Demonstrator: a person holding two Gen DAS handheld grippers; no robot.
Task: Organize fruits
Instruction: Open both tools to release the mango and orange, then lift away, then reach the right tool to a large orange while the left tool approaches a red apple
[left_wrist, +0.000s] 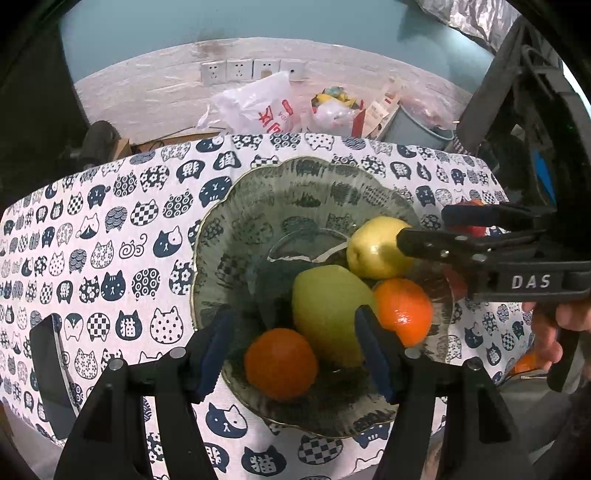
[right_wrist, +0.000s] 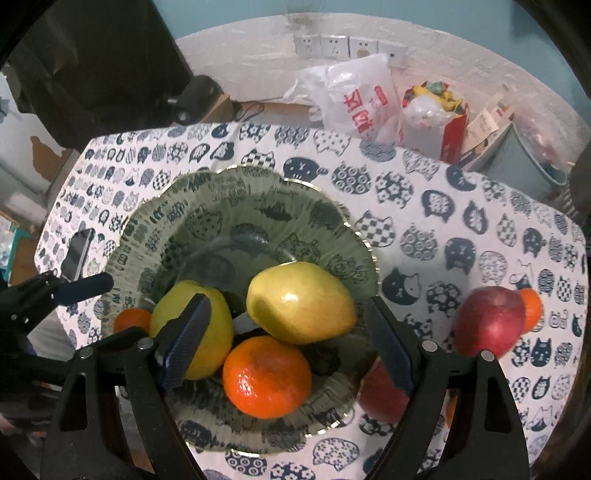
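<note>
while both my tools hang over the dish, this is how i read the moment.

step in hand: i judge the filling of the glass bowl (right_wrist: 332, 229) is about half done; four fruits lie in it and some wait outside.

bowl content: two yellow-green pears, pear one (right_wrist: 299, 301) and pear two (right_wrist: 184, 321), plus the front orange (right_wrist: 267, 376) and the small orange (right_wrist: 131, 319) at the left rim side. they touch each other in a heap near my side of the bowl.

fruits outside: the red apple (right_wrist: 489, 323) sits on the cat tablecloth (right_wrist: 424, 192) to the right of the bowl, with another orange (right_wrist: 532, 306) just behind it, touching. a second red fruit (right_wrist: 380, 387) shows just beside the bowl rim, partly hidden by my right finger.

right gripper (right_wrist: 291, 343): jaws spread wide, nothing between them; it hovers above the front orange and pear one.

left gripper (left_wrist: 295, 347): jaws also released and empty, over the bowl above the orange and pear on its side.

next move: i think my right tool must go to the right, down to the red apple, with jaws wide enough for its round body, and close at its middle so it does not roll.

care: the bowl is glass and the heap is loose, so a new fruit should go in the free far part, softly.

other things: a dark phone (right_wrist: 75, 254) lies on the cloth left of the bowl.
</note>
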